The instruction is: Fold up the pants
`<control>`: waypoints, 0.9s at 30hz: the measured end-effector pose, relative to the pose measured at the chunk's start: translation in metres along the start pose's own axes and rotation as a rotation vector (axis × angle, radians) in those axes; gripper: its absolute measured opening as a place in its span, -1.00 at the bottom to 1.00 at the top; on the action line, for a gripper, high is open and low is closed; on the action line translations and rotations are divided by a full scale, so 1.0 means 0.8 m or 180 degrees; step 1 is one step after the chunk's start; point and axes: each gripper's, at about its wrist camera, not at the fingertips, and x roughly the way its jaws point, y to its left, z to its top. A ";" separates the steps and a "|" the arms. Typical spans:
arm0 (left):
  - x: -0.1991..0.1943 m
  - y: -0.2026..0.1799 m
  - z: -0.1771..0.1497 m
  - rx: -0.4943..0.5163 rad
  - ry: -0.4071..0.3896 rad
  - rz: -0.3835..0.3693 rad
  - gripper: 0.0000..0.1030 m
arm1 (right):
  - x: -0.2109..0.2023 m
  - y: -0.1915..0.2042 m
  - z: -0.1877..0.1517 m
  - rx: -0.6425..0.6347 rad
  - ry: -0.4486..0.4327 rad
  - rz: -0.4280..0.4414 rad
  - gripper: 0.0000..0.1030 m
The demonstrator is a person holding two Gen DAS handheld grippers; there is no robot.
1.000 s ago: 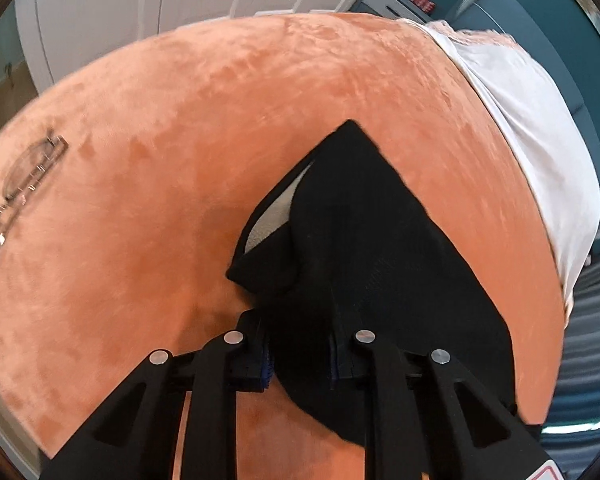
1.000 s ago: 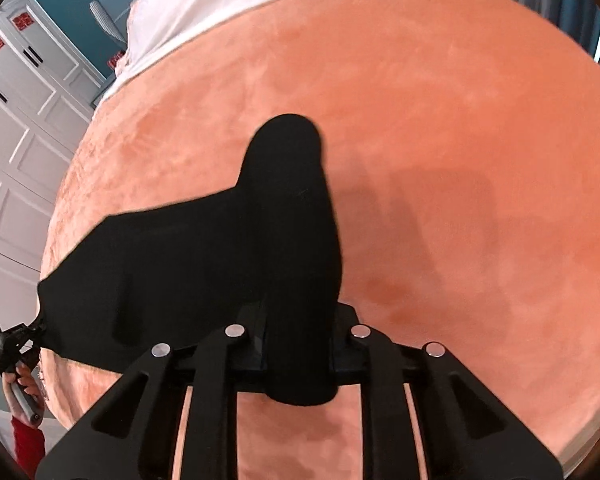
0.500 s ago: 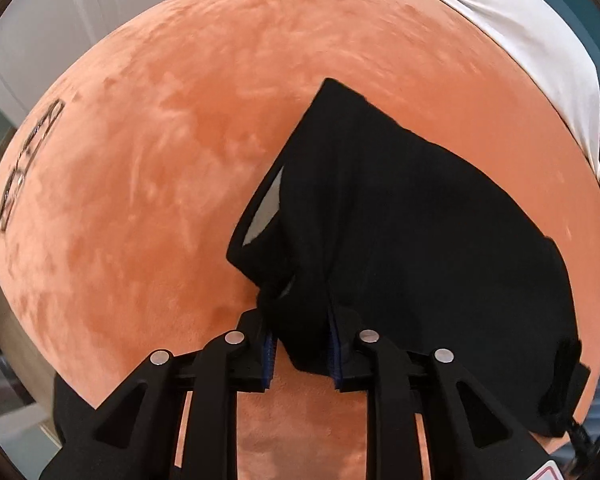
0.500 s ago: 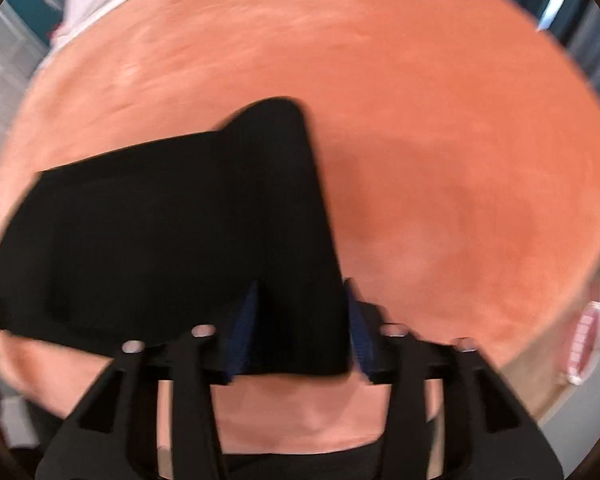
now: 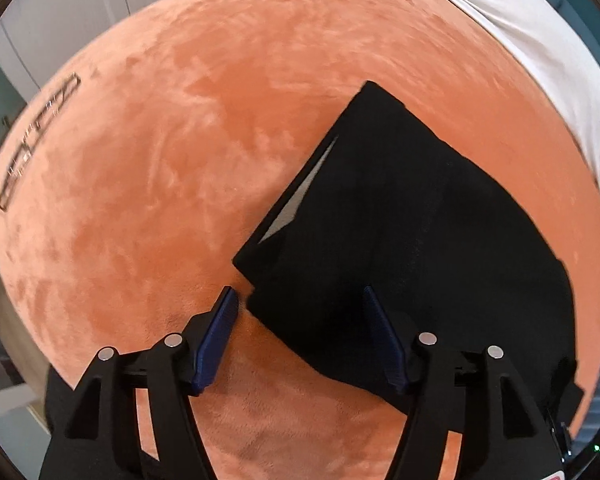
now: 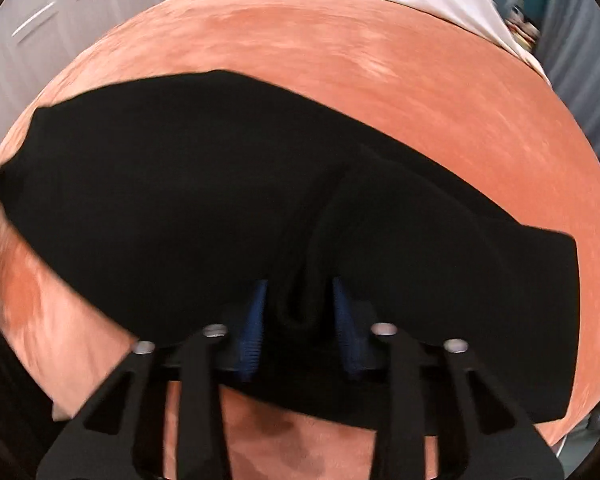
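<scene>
The black pants (image 5: 420, 240) are lying folded into a compact, roughly rectangular stack on the orange plush surface (image 5: 180, 160), which looks like a bed with a white sheet (image 5: 540, 52) beyond the pants. The left gripper (image 5: 300, 320) is opening, its fingers (image 5: 216, 332) standing wide around the near corner of the pants without pressing on it. The right gripper (image 6: 300, 312) is closing, its narrow fingers (image 6: 252, 332) pinching a bunched ridge at the near edge of the pants. Judging by the layered stack, most folding is done; possibly one last fold or some smoothing is remaining.
</scene>
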 end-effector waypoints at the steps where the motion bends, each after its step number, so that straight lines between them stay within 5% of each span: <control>1: -0.001 0.003 0.001 -0.0032 -0.0002 -0.0037 0.21 | -0.008 -0.003 0.006 0.0137 -0.0045 0.0037 -0.65; 6: 0.002 -0.006 -0.005 0.0045 -0.0037 -0.0008 0.37 | -0.058 0.019 0.046 0.0377 -0.0431 0.0439 -0.67; 10: 0.013 -0.018 0.000 0.0091 -0.0103 0.0101 0.49 | 0.031 0.059 0.046 0.0006 0.0178 0.0376 -0.51; 12: 0.018 -0.021 0.005 0.0093 -0.0134 0.0080 0.45 | 0.018 0.052 0.046 0.0255 0.0023 0.0486 -0.36; 13: 0.018 -0.022 0.006 0.0105 -0.0159 0.0068 0.37 | 0.003 0.043 0.046 0.0464 -0.0049 0.0636 -0.08; 15: 0.018 -0.029 0.013 0.0173 -0.0223 0.0041 -0.25 | -0.027 0.028 0.040 0.0724 -0.0247 0.0737 0.22; 17: 0.013 -0.036 0.015 0.0207 -0.0236 0.0024 -0.68 | -0.052 0.010 0.038 0.0791 -0.0377 0.0643 0.24; 18: 0.004 -0.046 0.016 0.0249 -0.0265 0.0023 -0.69 | -0.063 0.000 0.033 0.0805 -0.0425 0.0575 0.25; 22: -0.069 -0.110 0.000 0.0562 -0.0591 -0.0284 -0.71 | -0.085 -0.050 0.009 0.0920 -0.0468 0.0351 0.33; 25: -0.126 -0.194 -0.050 0.1167 -0.0737 -0.0654 -0.67 | -0.093 -0.070 -0.001 0.1078 -0.0485 0.0340 0.36; 26: -0.132 -0.234 -0.079 0.1495 -0.0656 -0.0824 -0.53 | -0.093 -0.075 -0.005 0.1106 -0.0497 0.0339 0.39; 27: -0.130 -0.257 -0.099 0.1709 -0.0567 -0.0929 -0.04 | -0.099 -0.079 -0.015 0.1120 -0.0487 0.0343 0.45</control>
